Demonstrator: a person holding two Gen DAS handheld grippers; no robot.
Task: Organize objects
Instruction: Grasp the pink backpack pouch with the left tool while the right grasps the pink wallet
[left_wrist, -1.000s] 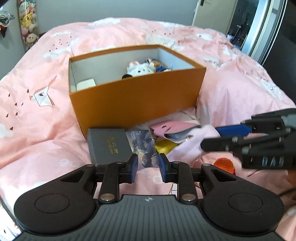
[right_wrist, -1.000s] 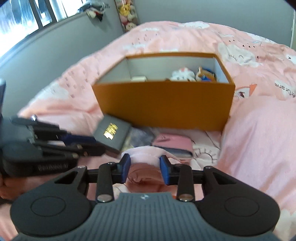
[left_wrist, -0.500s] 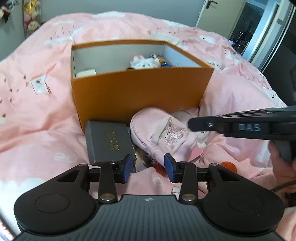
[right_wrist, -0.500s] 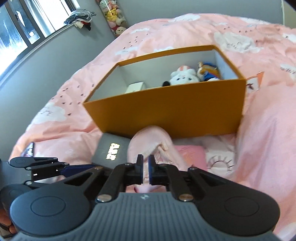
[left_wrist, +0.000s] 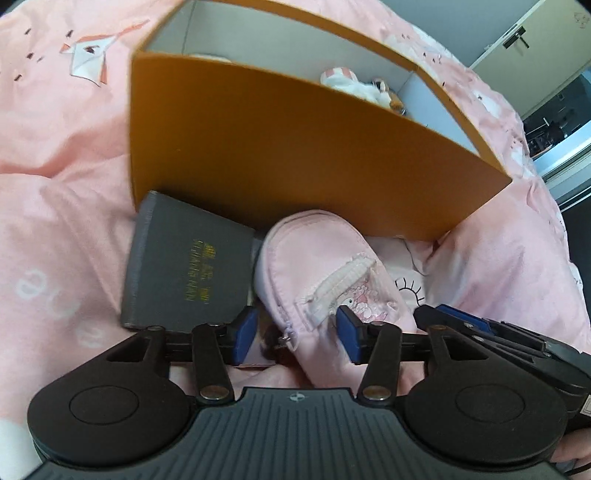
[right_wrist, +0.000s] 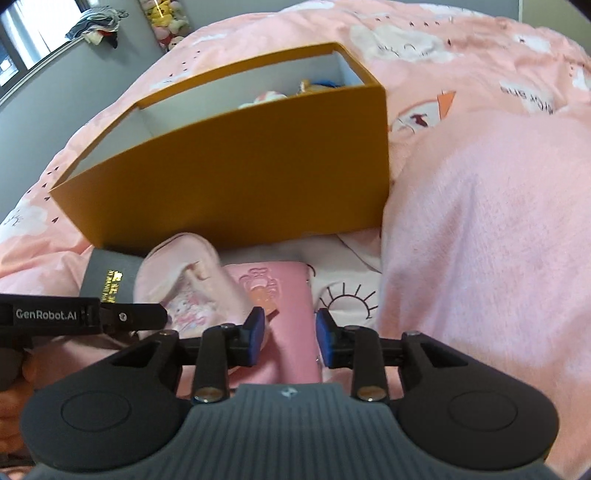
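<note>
A pink zip pouch lies on the bed in front of the orange box. It also shows in the right wrist view. My left gripper is open, its jaws on either side of the pouch's near end. A grey box with gold lettering lies left of the pouch. My right gripper is open over a flat pink wallet. The orange box holds plush toys.
The pink bedspread bulges high to the right of the box. A picture card lies under the pouch's near end. A door and dark doorway stand at the far right. A window and stuffed toys are at the back left.
My right gripper let go of the pink pouch, opened, and moved right over the wallet. My left gripper opened wider and moved in around the pouch's near end, closer to the box.
</note>
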